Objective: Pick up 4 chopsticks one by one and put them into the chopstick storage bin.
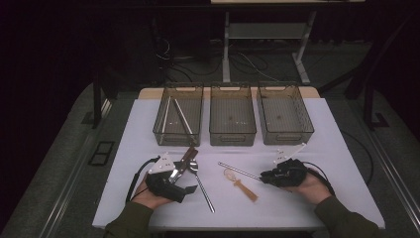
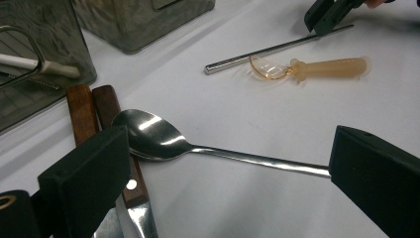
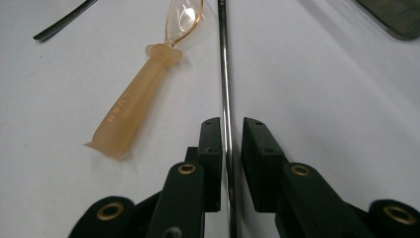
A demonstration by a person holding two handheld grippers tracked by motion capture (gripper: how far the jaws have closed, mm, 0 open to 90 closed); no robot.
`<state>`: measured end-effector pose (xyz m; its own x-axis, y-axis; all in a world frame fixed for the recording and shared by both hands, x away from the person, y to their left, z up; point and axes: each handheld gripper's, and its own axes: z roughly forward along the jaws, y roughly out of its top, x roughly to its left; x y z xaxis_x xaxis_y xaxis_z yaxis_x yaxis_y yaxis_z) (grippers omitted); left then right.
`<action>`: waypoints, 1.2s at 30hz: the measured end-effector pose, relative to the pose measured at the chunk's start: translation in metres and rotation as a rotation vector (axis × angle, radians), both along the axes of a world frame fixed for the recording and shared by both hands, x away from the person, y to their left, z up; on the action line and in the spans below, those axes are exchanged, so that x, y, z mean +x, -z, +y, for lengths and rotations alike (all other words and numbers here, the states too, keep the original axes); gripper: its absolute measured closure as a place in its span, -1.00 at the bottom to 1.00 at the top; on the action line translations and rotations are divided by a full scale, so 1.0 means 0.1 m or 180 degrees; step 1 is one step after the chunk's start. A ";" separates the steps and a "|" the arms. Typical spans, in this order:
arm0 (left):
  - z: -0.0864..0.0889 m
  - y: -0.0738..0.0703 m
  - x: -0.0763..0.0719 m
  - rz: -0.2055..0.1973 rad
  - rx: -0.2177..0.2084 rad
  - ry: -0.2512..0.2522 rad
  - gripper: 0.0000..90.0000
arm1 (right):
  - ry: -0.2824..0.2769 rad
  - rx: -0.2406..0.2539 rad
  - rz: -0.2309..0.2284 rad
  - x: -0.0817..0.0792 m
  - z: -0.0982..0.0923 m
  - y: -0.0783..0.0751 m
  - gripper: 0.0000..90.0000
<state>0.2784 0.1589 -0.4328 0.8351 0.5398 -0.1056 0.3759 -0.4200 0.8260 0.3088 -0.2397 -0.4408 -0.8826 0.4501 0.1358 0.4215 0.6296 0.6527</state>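
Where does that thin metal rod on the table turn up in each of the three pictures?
High view: the metal rod lies right of centre, its right end at the right gripper.
Left gripper view: upper right, slanting.
Right gripper view: straight up the middle, between the jaws.
Shared landmark: the amber plastic spoon beside it.

Three clear bins behind scattered cutlery on a white table point(image 1: 337, 188)

The left bin point(image 1: 179, 115) holds pale sticks; the middle bin point(image 1: 232, 115) and right bin point(image 1: 285, 114) look nearly bare. In front lie a steel spoon point(image 2: 153, 136), wooden-handled knives point(image 2: 94, 111) and an amber plastic spoon point(image 3: 143, 99)
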 end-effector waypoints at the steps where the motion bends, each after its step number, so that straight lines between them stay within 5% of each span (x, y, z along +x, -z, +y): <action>1: 0.00 0.00 0.00 0.0000 -0.0001 0.0000 -0.97 | -0.0018 -0.0009 0.0005 0.00 0.02 0.01 0.74; 16: 0.00 0.00 0.00 -0.0005 0.0005 0.0007 -0.97 | -0.0041 -0.0077 -0.0157 0.00 0.09 0.06 0.88; 36: 0.00 -0.01 0.00 -0.0015 -0.0008 0.0011 -0.97 | -0.0018 -0.0023 -0.0147 0.01 0.06 0.03 0.91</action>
